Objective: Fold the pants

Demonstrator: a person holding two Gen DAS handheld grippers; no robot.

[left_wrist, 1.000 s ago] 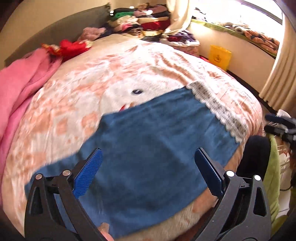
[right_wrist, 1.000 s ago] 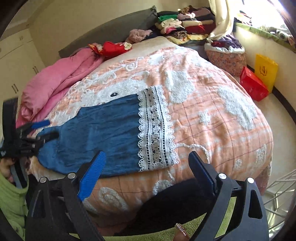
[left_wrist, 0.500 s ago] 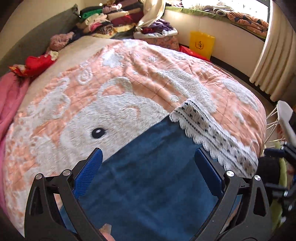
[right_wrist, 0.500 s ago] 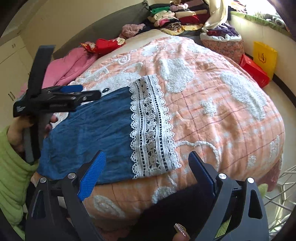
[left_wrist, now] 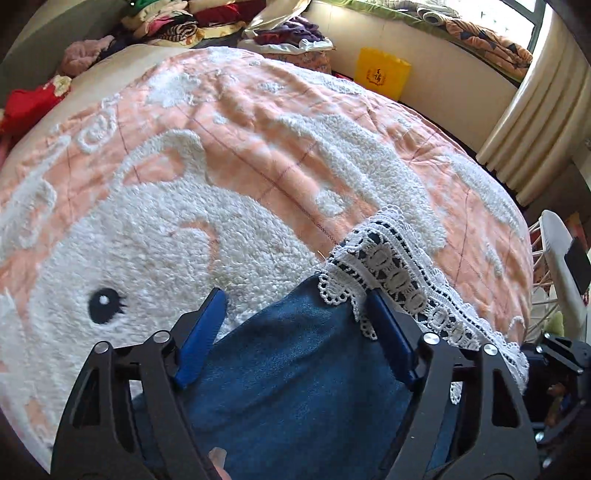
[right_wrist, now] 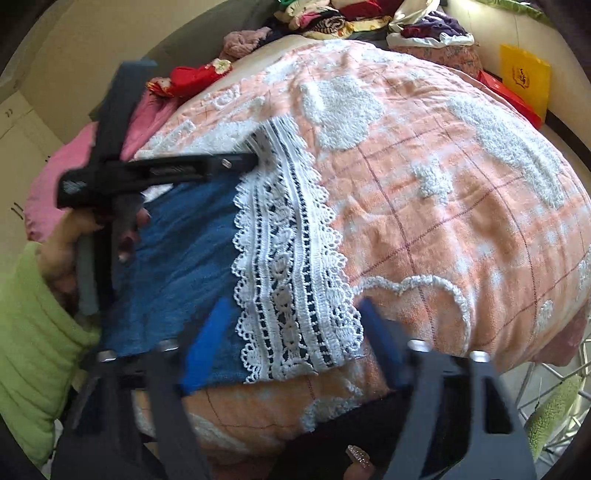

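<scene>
Left wrist view showed the left gripper (left_wrist: 295, 314) over the far corner of the blue pants (left_wrist: 295, 387), jaws closing with denim and the white lace hem (left_wrist: 399, 280) between them, not yet pinched. The pants lay flat on the peach quilt (left_wrist: 258, 129). The right gripper (right_wrist: 295, 325) straddled the near lace corner, jaws likewise closing, pads not yet pressing.

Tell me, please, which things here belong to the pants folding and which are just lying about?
Job:
blue pants
white lace hem
left gripper, closing
right gripper, closing

Lying about:
yellow bag
stacked clothes
pink blanket
red garment
</scene>
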